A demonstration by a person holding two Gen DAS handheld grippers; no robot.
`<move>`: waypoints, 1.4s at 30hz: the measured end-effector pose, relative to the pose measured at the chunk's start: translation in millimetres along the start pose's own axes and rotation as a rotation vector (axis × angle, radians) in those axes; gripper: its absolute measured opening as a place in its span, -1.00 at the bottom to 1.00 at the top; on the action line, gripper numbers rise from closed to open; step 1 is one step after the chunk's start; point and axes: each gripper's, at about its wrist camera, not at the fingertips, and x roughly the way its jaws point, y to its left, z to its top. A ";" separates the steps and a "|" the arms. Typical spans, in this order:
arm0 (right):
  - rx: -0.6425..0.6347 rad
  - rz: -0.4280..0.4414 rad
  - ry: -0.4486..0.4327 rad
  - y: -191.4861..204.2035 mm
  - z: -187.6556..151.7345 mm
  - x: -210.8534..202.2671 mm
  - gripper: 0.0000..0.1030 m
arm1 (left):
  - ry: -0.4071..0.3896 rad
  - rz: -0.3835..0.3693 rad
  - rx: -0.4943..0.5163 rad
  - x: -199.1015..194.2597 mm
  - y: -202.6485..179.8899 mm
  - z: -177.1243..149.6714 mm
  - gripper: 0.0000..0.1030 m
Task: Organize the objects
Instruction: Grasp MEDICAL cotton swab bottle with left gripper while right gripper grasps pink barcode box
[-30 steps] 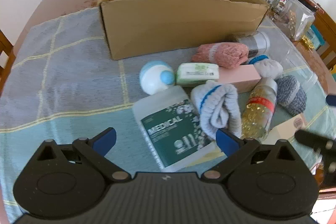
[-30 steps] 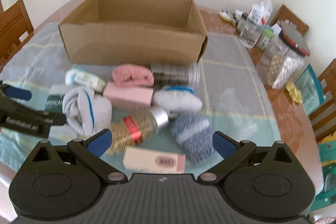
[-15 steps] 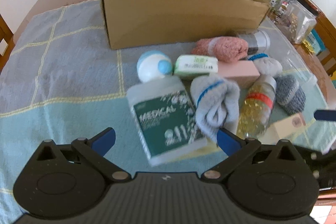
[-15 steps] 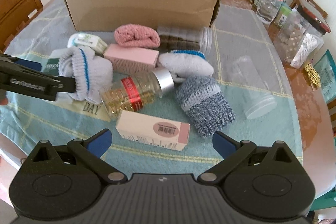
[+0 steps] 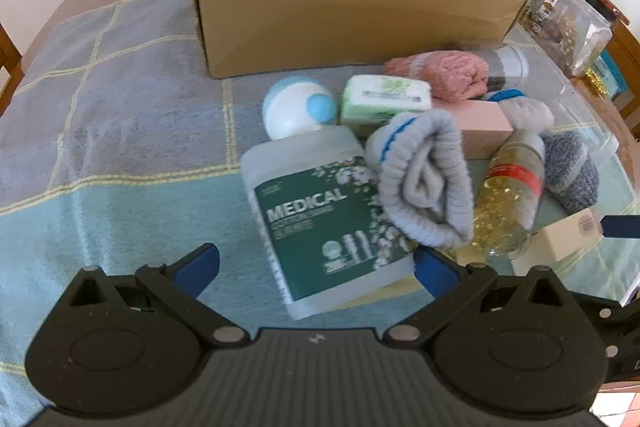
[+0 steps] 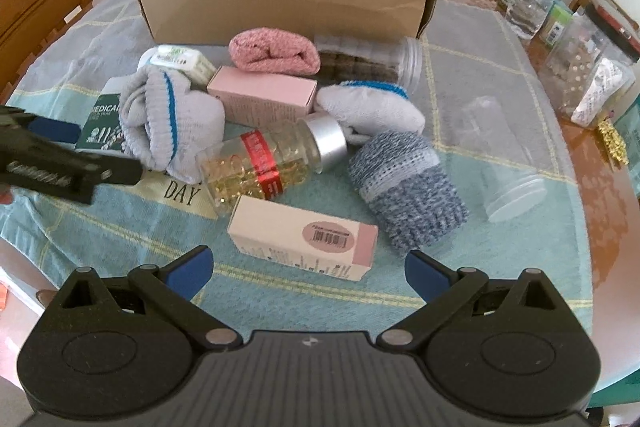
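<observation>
Both tongs have dropped closer to the pile since a second ago, and everything looms larger now. Left tongs [image 5: 316, 261] are spread wide, nothing between them, hovering just short of the medical bottle [image 5: 320, 215], a flat translucent plastic slab with a dark green label, lying on its side. Its right shoulder is buried under the grey sock roll [image 5: 424, 183], ribbed and soft with a blue stripe, and motion blur smears the small print. At 12 o'clock of the bottle sits a white ball-shaped container [image 5: 296, 107] with a pale blue cap, beside a green-and-white packet [image 5: 384, 95]. Right tongs [image 6: 306, 269] are also spread and empty, poised over the cream-and-pink carton [image 6: 304, 239], a crisp rectangular box with a barcode sticker. At its 12 o'clock lies the capsule bottle [image 6: 264, 167], clear, red-banded, silver-capped, touching the sock roll. At 2 o'clock, a blue marled sock roll [image 6: 408, 187], knobbly knit. Behind, a pink carton [image 6: 264, 95], a pink fuzzy roll [image 6: 276, 51] and a clear jar [image 6: 372, 61] half hidden. The cardboard box [image 6: 280, 3] stands open at 12 o'clock; its floor cannot be seen. A clear cup [image 6: 504, 163] lies on its side at 3 o'clock, hard to make out. The checked cloth [image 5: 120, 115] covers the counter, with open room at 9 o'clock in the left view, and the counter's edge close behind the right tongs.
</observation>
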 end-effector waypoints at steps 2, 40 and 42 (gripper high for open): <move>0.003 0.006 0.009 0.6 -1.2 3.4 1.00 | 0.002 0.005 0.003 -2.9 6.8 -4.0 0.99; 0.074 -0.033 0.021 4.9 -1.3 36.0 1.00 | -0.051 0.082 -0.058 3.6 43.5 36.4 0.99; 0.077 -0.036 0.011 8.4 -1.4 38.1 1.00 | -0.040 0.077 -0.067 0.4 48.7 33.0 0.99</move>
